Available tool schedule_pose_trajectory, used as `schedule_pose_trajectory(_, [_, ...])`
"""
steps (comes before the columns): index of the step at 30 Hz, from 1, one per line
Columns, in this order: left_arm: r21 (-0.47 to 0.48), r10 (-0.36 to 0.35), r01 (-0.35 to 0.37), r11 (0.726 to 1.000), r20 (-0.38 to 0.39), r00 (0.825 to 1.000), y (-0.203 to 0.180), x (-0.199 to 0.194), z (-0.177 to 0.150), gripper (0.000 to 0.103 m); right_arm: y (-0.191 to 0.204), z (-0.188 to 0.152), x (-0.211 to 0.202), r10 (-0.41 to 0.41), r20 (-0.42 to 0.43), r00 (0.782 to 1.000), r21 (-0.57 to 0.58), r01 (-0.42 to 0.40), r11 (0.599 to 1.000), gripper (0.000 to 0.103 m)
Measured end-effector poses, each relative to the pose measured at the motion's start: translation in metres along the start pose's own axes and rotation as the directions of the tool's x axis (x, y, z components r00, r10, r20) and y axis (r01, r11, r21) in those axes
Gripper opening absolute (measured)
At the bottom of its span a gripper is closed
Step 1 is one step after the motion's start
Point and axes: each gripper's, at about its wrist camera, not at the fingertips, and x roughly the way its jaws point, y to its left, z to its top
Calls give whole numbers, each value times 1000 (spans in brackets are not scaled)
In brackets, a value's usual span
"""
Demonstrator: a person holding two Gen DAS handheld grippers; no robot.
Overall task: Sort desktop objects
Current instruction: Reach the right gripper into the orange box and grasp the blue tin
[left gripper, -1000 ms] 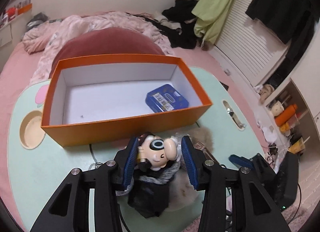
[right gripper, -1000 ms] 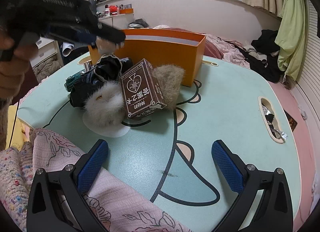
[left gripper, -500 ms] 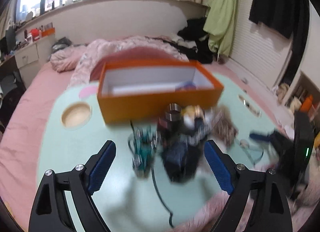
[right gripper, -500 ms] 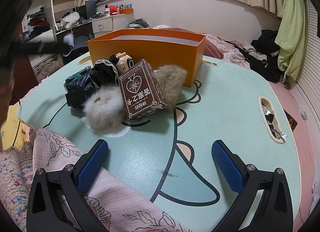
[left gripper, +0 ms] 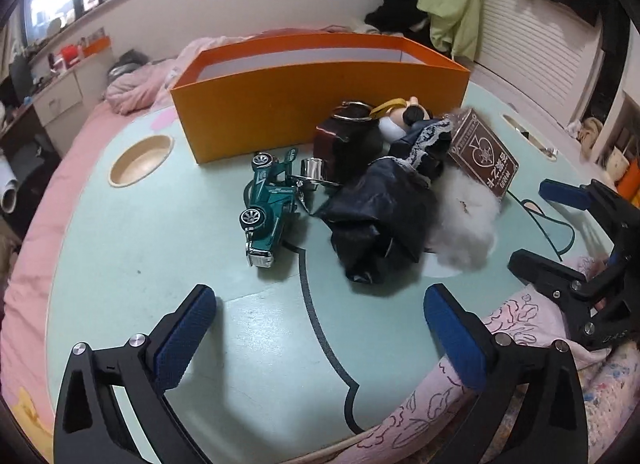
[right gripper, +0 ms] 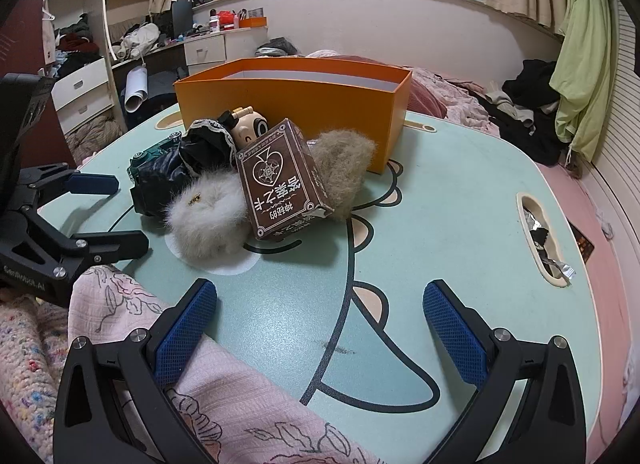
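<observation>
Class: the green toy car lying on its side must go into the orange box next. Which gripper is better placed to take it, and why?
Probably the left gripper: open, empty, facing the green toy car unobstructed. From the right gripper, black fabric largely hides it.

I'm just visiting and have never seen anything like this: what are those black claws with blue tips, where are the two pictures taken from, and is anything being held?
They are hand-held grippers, one in each of a person's hands, each with a camera looking along its two fingers. One picture is from the left gripper, the other from the right gripper. Both stand open and hold nothing; the left one's jaws have just been opening. On the mint-green table lies a pile: a green toy car, a doll in black clothes, a brown card box and fluffy fur pieces. Behind it stands an orange box, open on top.
</observation>
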Motion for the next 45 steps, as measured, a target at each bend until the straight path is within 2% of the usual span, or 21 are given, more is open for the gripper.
schedule_pose_trajectory(16, [-1, -5, 5, 1000, 4, 1000, -1, 0, 0, 103, 0, 1, 1, 17, -11, 1000, -11, -17, 1000, 103])
schedule_pose_trajectory(21, [-1, -4, 4, 1000, 5, 1000, -2, 0, 1, 103, -10, 16, -17, 34, 35, 999, 20, -35, 999, 101])
schedule_pose_trajectory(25, [-1, -5, 5, 1000, 5, 1000, -2, 0, 0, 103, -22, 52, -30, 17, 32, 999, 6, -17, 1000, 85])
schedule_pose_trajectory(27, [0, -6, 6, 1000, 5, 1000, -2, 0, 0, 103, -29, 79, -35, 7, 39, 999, 16, -7, 1000, 73])
schedule_pose_trajectory(30, [0, -6, 6, 1000, 5, 1000, -3, 0, 0, 103, -31, 127, -25, 45, -50, 998, 24, -44, 999, 58])
schedule_pose_trajectory(31, [0, -6, 6, 1000, 6, 1000, -3, 0, 0, 103, -28, 141, -17, 56, -91, 994, 23, -54, 998, 56])
schedule_pose_trajectory(34, [0, -7, 7, 1000, 6, 1000, -3, 0, 0, 103, -17, 177, 23, 55, -231, 971, -13, -60, 998, 56])
schedule_pose_trajectory(37, [0, -8, 8, 1000, 9, 1000, -3, -1, 1, 103, -9, 194, 66, 65, -358, 931, -32, -82, 996, 56])
schedule_pose_trajectory(39, [0, -9, 9, 1000, 11, 1000, -3, -2, 1, 103, -4, 199, 90, 57, -441, 895, -47, -86, 995, 56])
schedule_pose_trajectory(45, [1, -11, 11, 1000, 15, 1000, -5, -2, 1, 103, -4, 204, 133, -100, -566, 818, -158, 12, 987, 58])
